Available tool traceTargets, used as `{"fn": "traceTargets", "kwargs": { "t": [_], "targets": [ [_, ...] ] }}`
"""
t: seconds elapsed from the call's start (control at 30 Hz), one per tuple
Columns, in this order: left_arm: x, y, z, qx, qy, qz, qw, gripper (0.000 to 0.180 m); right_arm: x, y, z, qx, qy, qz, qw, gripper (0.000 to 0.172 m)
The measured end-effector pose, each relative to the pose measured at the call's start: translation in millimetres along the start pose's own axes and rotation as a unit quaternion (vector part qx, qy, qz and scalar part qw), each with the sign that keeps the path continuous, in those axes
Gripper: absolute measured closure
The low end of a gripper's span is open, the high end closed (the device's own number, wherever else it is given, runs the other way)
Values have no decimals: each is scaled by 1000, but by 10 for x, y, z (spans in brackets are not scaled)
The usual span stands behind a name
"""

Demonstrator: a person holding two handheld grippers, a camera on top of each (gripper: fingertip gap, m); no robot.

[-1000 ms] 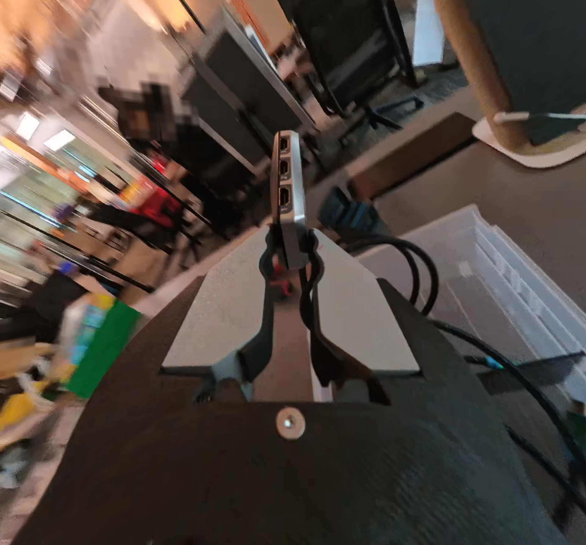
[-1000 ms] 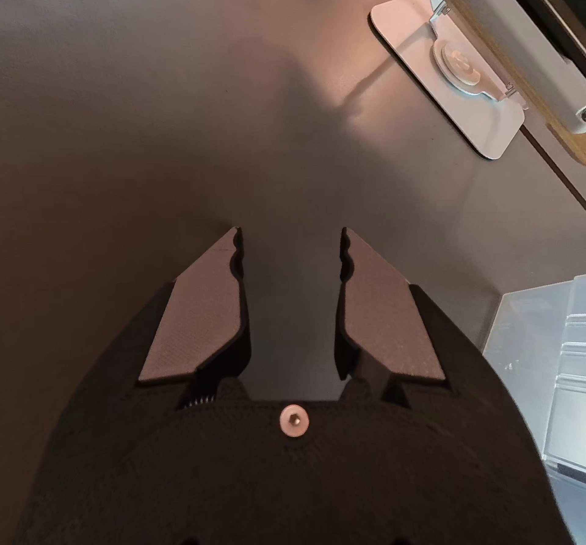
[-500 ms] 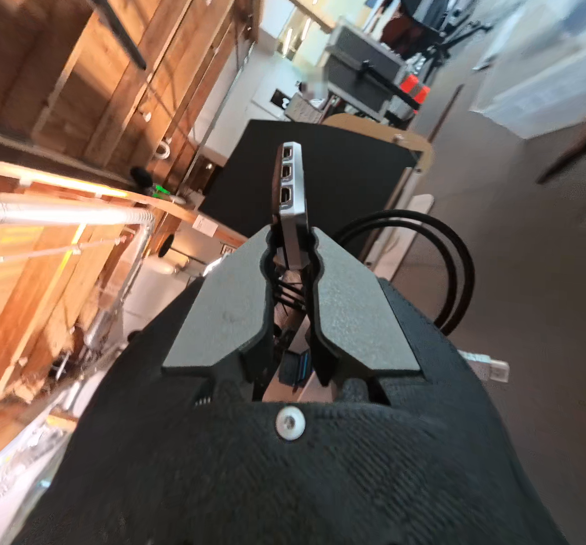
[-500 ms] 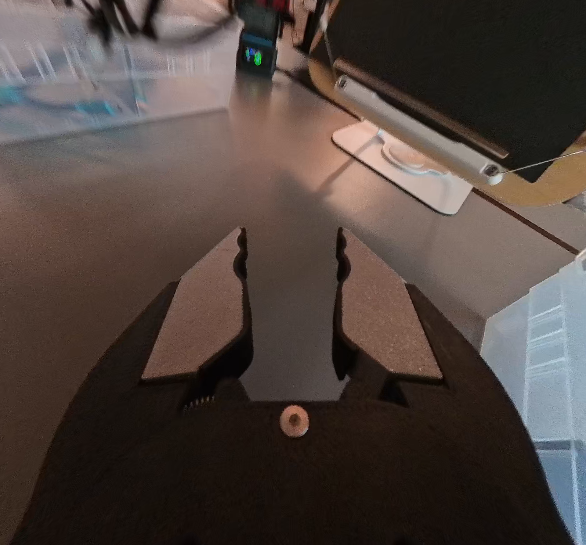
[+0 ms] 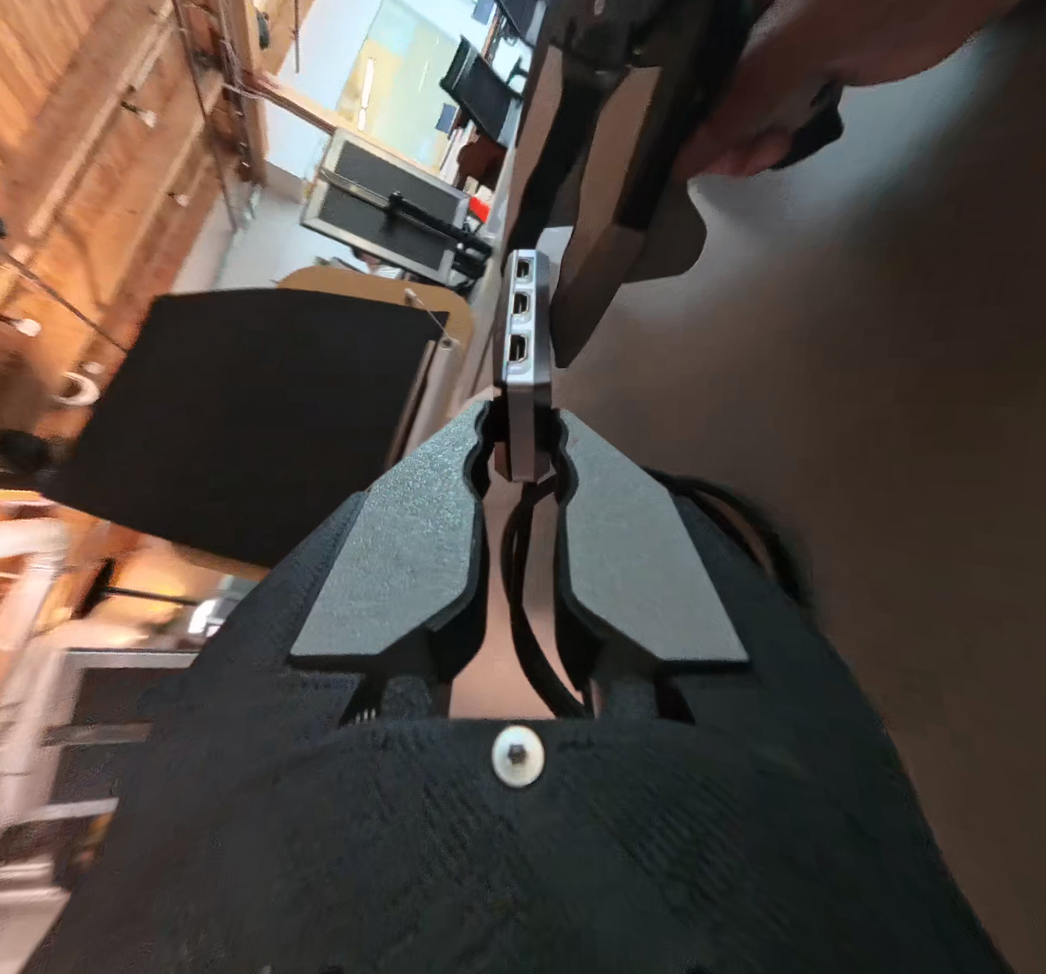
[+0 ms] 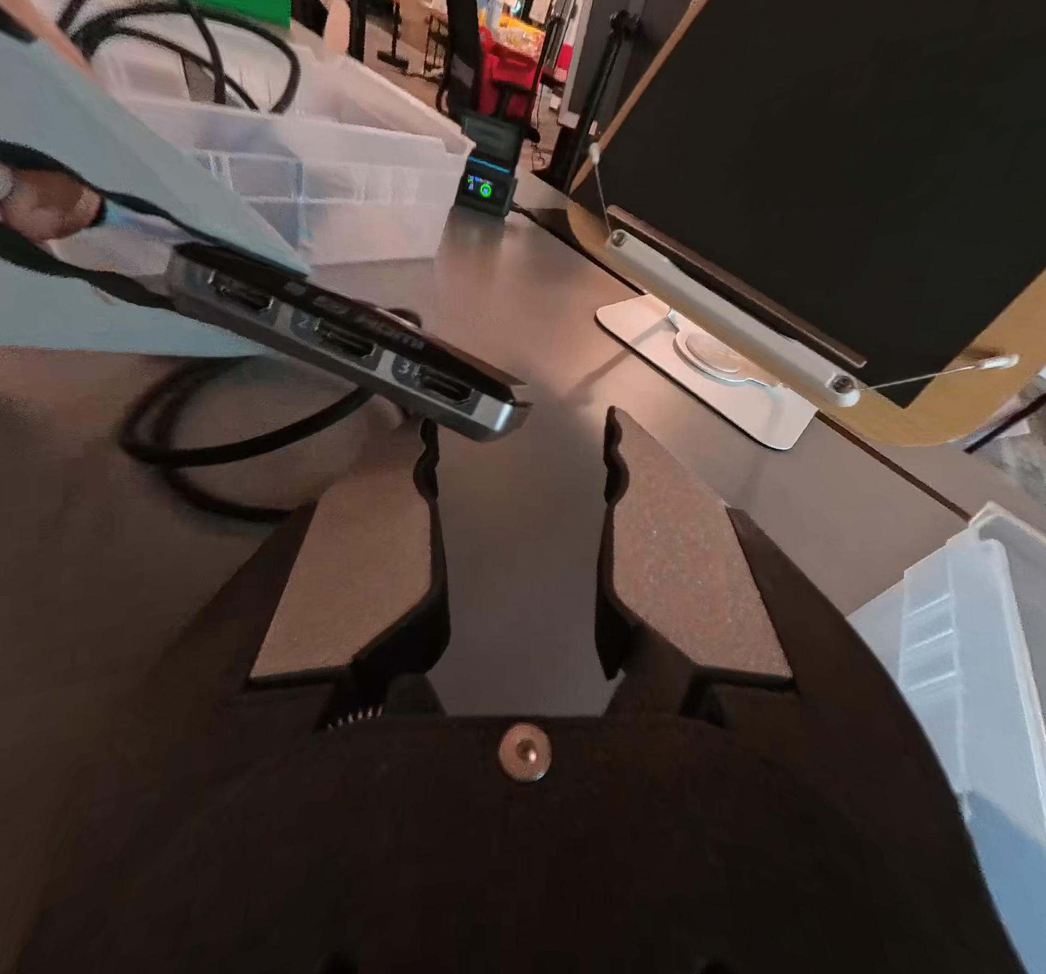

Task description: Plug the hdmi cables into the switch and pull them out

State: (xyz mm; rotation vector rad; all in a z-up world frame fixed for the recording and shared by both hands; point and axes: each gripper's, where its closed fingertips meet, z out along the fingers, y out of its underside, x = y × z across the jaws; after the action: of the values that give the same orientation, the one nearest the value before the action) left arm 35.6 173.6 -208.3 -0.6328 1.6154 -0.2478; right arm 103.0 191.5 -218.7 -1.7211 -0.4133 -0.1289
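The left tool pinches the grey switch by one end, clear above the surface, its three ports empty. The right tool hangs wide and bare just beside it. Best to steady the switch before fetching a cable. Only the right view shows the clear bins.

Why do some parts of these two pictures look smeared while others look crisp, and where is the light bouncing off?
Left wrist view: the left gripper and the switch it clamps are fairly sharp, while the wooden wall and the right gripper are motion-smeared. Right wrist view: the right gripper is crisp, the cables streak, and a bright glare patch sits on the table. Both views bend straight lines.
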Motion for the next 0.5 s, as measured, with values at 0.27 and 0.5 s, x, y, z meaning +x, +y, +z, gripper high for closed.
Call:
{"fn": "traceTargets", "kwargs": {
  "t": [0.27,0.5],
  "targets": [
    [246,275,22,-7,52,-48,997,163,-561,150,6,-37,-101,-140,984,113],
    [386,245,114,-9,65,-66,996,163,-575,-279,-340,119,-115,-124,978,153]
  ]
}}
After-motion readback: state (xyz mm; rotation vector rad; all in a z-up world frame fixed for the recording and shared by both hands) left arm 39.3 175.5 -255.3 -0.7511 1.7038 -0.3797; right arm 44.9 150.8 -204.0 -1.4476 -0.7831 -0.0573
